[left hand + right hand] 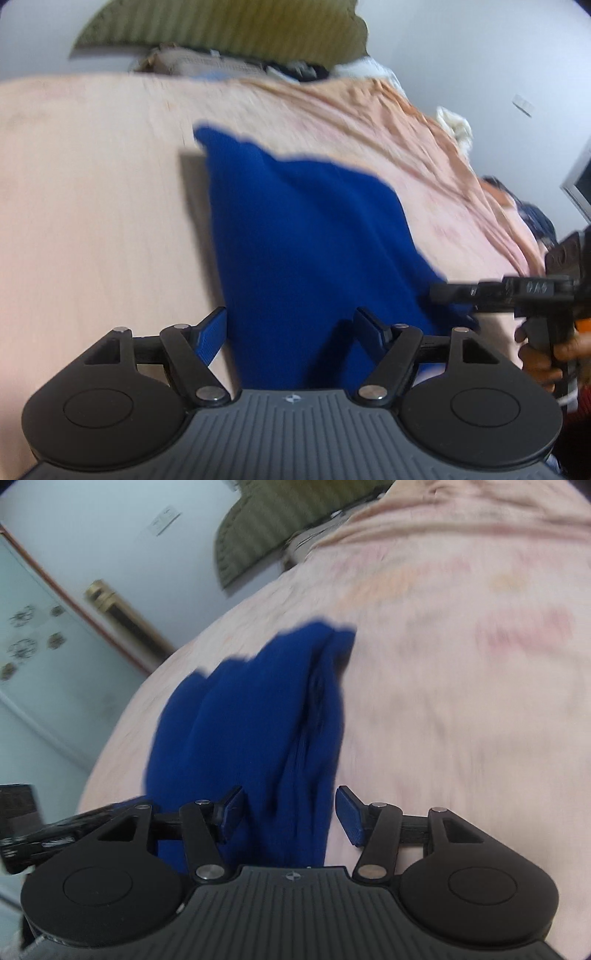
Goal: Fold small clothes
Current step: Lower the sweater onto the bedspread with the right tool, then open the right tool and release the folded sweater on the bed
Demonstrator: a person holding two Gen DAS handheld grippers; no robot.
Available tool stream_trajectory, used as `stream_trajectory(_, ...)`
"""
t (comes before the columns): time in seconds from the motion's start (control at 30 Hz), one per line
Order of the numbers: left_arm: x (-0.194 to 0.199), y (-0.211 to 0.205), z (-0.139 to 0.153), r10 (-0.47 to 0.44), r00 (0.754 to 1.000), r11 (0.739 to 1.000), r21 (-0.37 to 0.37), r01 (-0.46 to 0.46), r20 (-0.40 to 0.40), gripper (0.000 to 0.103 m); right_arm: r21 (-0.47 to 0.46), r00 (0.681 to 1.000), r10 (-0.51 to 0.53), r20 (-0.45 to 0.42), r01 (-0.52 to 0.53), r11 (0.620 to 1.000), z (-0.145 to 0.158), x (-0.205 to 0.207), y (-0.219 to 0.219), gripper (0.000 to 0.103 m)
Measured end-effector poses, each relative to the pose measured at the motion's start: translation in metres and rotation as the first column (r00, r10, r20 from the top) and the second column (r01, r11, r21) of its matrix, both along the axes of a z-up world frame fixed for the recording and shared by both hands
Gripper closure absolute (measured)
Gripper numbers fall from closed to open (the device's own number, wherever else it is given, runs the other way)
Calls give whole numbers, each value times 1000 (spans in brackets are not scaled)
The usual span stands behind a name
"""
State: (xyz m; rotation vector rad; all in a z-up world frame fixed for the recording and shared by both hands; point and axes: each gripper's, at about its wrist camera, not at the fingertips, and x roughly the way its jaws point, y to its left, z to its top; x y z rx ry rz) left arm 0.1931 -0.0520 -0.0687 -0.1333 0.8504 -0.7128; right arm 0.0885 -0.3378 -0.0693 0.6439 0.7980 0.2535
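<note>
Both views blurred, edges smeared

Blue garment (295, 236) lies on the pink bedsheet (92, 203), folded lengthwise into a long strip running away from both cameras. In the right wrist view the same cloth (251, 720) shows a raised ridge or fold line along its right side, near end reaching down under the tool body

Left gripper (291, 332): tongs released, both blue-padded fingers (212, 339) spread wide. The garment's near end sits between them but the pads do not press on it; left pad is over bare sheet just beside the cloth edge, right pad over the blue fabric. Whether that pad touches the cloth, cannot tell

Right gripper (291, 814): tongs likewise released, jaws standing apart. Left pad over the blue fabric, right pad (349, 818) over the pink sheet just clear of the garment's right edge. Nothing clamped

Right gripper also shows at the right edge of the left wrist view, side-on, a hand (543, 354) wrapped on its handle, tip reaching to the garment's right border. Part of the left tool shows at the lower left of the right wrist view

Surroundings: olive striped pillow (229, 26) at the head of the bed, sheet wrinkled toward the far right, pale wall (480, 55) with a switch plate, a door (37, 646) with a brass handle at the bedside
</note>
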Motion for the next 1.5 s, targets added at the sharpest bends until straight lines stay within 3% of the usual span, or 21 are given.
stream_trajectory(0.07, -14, -1, -5, -2, 1000, 1000, 14, 2, 29, 54, 22, 999, 35, 17, -35, 999, -3, -13, 6, 43)
stream_trajectory(0.1, -19, -4, -5, 0, 999, 999, 41, -2, 50, 74, 9, 999, 33, 27, -33, 999, -2, -17, 10, 56)
stream_trajectory(0.13, -19, -4, -4, 10, 999, 999, 52, -12, 52, 82, -9, 1000, 19, 20, -19, 1000, -2, -17, 13, 72)
stream_trajectory(0.17, -17, -3, -2, 23, 999, 999, 41, -24, 46, 88, -23, 1000, 6, 0, -6, 1000, -2, -15, 16, 81)
stream_trajectory(0.27, -20, 5, 8, 68, 997, 998, 9, -68, 41, 91, -29, 1000, -17, 4, 17, 999, 5, -15, 24, 87)
stream_trajectory(0.43, -56, 23, 34, 111, 988, 994, 11, -113, 107, 94, -24, 997, -2, 73, 4, 1000, 25, -43, 36, 88)
stream_trajectory(0.5, -64, 26, 33, 113, 989, 993, 19, -115, 95, 94, -88, 997, 0, 72, 7, 996, 27, -53, 42, 87)
stream_trajectory(0.57, -67, 19, 22, 133, 986, 986, 87, -142, 103, 93, -222, 999, -22, 39, 30, 975, 20, -53, 54, 84)
stream_trajectory(0.6, -68, 14, 16, 142, 984, 980, 125, -155, 110, 92, -295, 999, -42, 30, 49, 954, 17, -53, 61, 73)
stream_trajectory(0.7, -80, 7, 13, 186, 968, 963, 165, -213, 168, 84, -378, 994, -72, 86, 99, 920, 22, -63, 80, 62)
stream_trajectory(0.77, -92, 5, 13, 214, 949, 946, 193, -261, 233, 68, -444, 987, -103, 125, 149, 883, 22, -72, 90, 53)
stream_trajectory(0.83, -104, -1, 10, 249, 912, 909, 247, -337, 325, 31, -485, 985, -115, 127, 163, 859, 18, -77, 95, 52)
stream_trajectory(0.87, -110, -3, 8, 260, 894, 892, 264, -367, 364, 27, -496, 983, -118, 142, 174, 851, 18, -81, 96, 52)
stream_trajectory(0.97, -127, -11, 4, 253, 860, 867, 291, -404, 442, 26, -545, 978, -122, 172, 198, 815, 13, -91, 101, 47)
stream_trajectory(1.1, -134, -13, -1, 282, 861, 860, 287, -423, 423, 24, -576, 974, -122, 189, 210, 790, 10, -99, 112, 37)
stream_trajectory(1.17, -133, -12, -5, 295, 869, 858, 290, -424, 398, 19, -599, 978, -99, 182, 190, 778, 5, -105, 119, 19)
stream_trajectory(1.2, -133, -11, -7, 300, 870, 857, 290, -426, 390, 19, -607, 985, -74, 157, 155, 779, 2, -104, 122, 3)
stream_trajectory(1.23, -133, -11, -8, 303, 870, 857, 288, -427, 388, 18, -621, 987, -55, 149, 136, 772, 1, -104, 126, 0)
stream_trajectory(1.37, -132, -8, -11, 326, 872, 851, 288, -438, 365, 5, -674, 988, -42, 150, 133, 727, 1, -104, 136, 0)
stream_trajectory(1.5, -127, -4, -14, 342, 884, 855, 286, -433, 318, 2, -640, 989, -50, 138, 128, 758, 1, -103, 130, 0)
